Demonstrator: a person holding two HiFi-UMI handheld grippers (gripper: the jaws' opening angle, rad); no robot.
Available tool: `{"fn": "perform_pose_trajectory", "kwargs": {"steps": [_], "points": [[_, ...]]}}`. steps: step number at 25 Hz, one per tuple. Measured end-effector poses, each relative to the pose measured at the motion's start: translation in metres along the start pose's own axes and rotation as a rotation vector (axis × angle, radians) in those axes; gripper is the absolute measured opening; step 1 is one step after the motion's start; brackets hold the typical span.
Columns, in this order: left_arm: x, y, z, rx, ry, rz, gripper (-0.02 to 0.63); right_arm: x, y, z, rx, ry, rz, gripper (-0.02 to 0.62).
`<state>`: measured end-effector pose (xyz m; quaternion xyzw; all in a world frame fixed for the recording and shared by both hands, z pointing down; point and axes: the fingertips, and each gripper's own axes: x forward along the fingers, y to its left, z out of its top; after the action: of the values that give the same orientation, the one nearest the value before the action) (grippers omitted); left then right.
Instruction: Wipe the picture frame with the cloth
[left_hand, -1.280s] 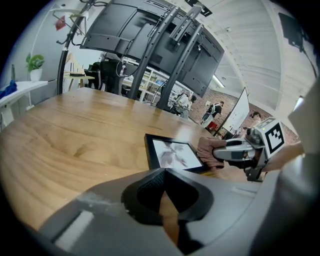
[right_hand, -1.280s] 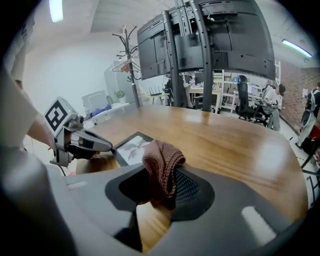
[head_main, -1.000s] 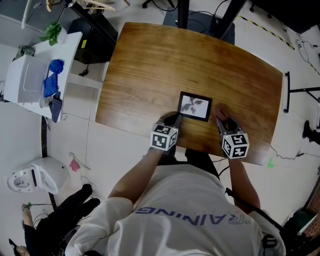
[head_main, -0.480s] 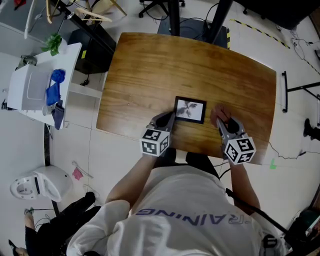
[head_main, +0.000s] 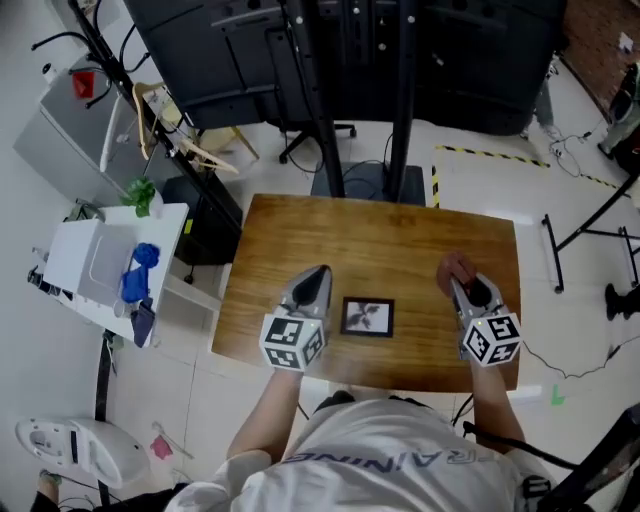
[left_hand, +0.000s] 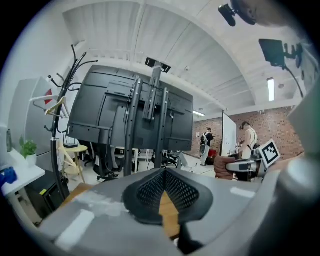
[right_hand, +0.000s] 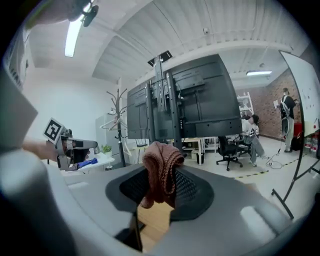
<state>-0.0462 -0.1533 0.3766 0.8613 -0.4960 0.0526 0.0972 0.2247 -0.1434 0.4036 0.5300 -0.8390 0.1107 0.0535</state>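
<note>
While the wooden table (head_main: 300, 235) is seen bearing the picture frame (head_main: 367, 317) lying flat, the left gripper (head_main: 316, 275) is held just left of that frame with its jaws together on nothing. The right gripper (head_main: 462, 285), farther to the frame's right, is clamped on the brownish cloth (head_main: 455, 267).

Print in picture frame (head_main: 367, 317) too small to tell; cloth (right_hand: 161, 170) lower end hidden inside right gripper (head_main: 463, 287) jaws.

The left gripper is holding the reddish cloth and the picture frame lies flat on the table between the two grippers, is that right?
Not quite. The right gripper holds the reddish cloth, as the right gripper view shows; the left gripper is shut on nothing. The picture frame does lie flat on the table between the grippers.
</note>
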Motion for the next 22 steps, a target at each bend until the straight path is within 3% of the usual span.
{"fn": "perform_pose_trajectory", "kwargs": {"steps": [3,7,19,22], "points": [[-0.005,0.004,0.029,-0.05,-0.048,0.025,0.005,-0.011,-0.007,0.037,-0.007,-0.047,-0.008,0.12],[-0.002,0.01,0.052,-0.055,-0.109,0.052,0.005,-0.008,-0.009,0.07,-0.03,-0.098,0.008,0.118],[-0.002,0.002,0.053,-0.074,-0.106,0.003,0.005,-0.009,0.0,0.074,-0.044,-0.088,0.004,0.114],[-0.003,0.001,0.055,-0.113,-0.113,-0.015,0.003,-0.008,0.006,0.076,-0.051,-0.088,0.011,0.112]]}}
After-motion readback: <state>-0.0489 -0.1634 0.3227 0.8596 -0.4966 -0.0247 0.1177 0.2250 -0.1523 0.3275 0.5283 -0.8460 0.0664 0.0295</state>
